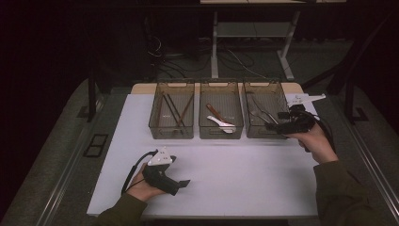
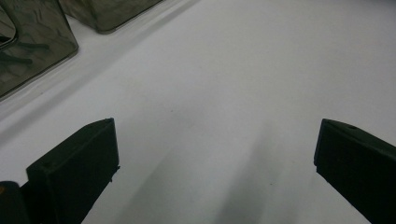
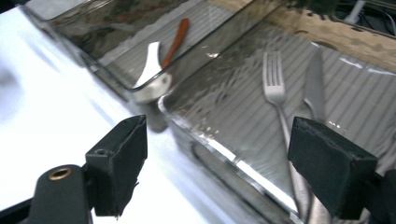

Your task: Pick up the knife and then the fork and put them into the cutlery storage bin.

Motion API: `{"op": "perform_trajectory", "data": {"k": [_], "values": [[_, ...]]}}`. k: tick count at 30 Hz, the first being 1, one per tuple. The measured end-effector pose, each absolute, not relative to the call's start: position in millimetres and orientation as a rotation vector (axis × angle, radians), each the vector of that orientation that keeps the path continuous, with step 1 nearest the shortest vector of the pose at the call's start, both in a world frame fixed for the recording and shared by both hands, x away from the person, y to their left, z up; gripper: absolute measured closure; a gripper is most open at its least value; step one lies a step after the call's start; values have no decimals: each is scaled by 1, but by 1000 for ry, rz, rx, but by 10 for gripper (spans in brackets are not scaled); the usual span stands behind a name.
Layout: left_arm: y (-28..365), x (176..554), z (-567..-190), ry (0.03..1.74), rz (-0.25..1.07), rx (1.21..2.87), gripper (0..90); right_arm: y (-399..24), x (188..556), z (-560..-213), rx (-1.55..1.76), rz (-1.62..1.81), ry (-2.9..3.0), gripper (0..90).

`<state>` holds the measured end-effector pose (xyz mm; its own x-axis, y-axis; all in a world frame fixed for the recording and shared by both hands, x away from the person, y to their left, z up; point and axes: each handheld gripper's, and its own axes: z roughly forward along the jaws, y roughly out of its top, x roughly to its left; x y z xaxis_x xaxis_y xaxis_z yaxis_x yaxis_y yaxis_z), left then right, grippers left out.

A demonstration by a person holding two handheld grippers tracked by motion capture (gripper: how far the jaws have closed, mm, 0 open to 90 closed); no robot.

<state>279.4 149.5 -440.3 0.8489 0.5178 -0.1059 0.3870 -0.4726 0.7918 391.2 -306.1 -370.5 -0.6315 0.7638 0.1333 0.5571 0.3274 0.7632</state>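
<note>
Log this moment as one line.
right gripper: open, empty, at right bin holding fork | left gripper: open, empty, over table

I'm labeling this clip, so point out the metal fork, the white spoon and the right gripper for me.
metal fork (image 3: 274, 88): right gripper view, on its head below the tines.
white spoon (image 3: 150, 70): right gripper view, on its handle.
right gripper (image 1: 286, 123): high view, midway between its fingertips, by the right bin.

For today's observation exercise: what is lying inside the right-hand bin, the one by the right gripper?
Inside the right bin lie a metal fork and a second metal utensil, perhaps a knife. The right gripper stands open at the bin's near wall, and one pad covers their handle ends.
</note>
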Motion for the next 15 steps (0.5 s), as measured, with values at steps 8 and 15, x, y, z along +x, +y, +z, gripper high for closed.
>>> {"op": "perform_trajectory", "data": {"k": [8, 15], "values": [[152, 279, -441, 667, 188, 2114, 0, -301, 371, -376, 1140, 1215, 2362, 189], [153, 279, -440, 669, 190, 2110, 0, -295, 357, -380, 1083, 1236, 2368, 184]]}}
